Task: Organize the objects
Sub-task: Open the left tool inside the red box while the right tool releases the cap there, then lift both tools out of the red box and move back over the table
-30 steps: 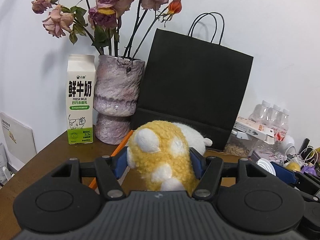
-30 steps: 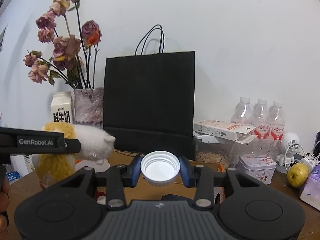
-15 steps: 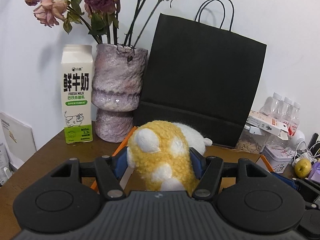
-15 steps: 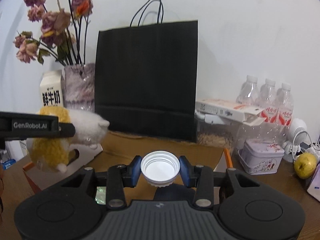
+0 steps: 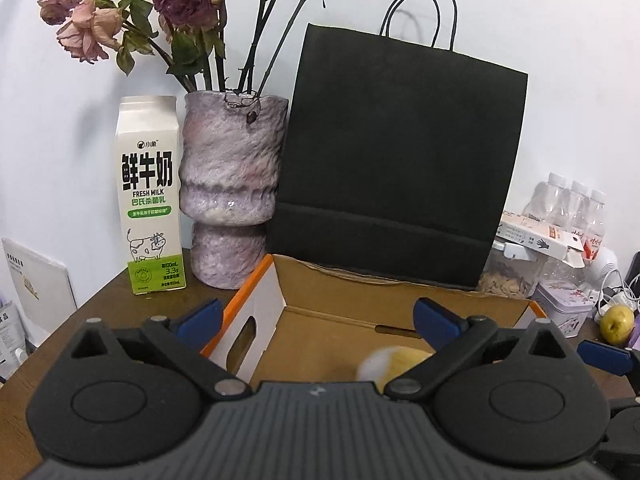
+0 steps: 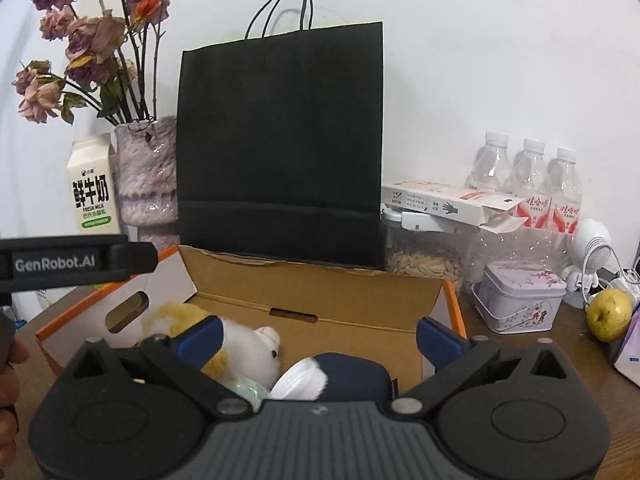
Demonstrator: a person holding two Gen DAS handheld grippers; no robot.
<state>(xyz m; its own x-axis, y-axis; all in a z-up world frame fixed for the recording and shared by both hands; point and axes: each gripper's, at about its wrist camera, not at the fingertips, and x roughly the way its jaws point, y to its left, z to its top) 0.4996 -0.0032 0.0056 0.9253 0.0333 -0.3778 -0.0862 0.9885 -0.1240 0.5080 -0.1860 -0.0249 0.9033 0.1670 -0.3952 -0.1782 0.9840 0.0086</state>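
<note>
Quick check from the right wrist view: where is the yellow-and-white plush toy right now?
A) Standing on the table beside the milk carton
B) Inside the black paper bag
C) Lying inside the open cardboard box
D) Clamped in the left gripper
C: the plush toy lies inside the cardboard box next to a white lid, and the jaws of the left gripper stand wide apart with nothing between them.

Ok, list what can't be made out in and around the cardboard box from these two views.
- Plush toy: left wrist view, blurred, mostly hidden by the left tongs' body.
- White cap: right wrist view, lower edge cut off by the right tongs' body; whether it lies flat is unclear.
- Dark blue item: right wrist view, partly covered; cannot identify it.
- Cardboard box floor: near part hidden in both views.
</note>
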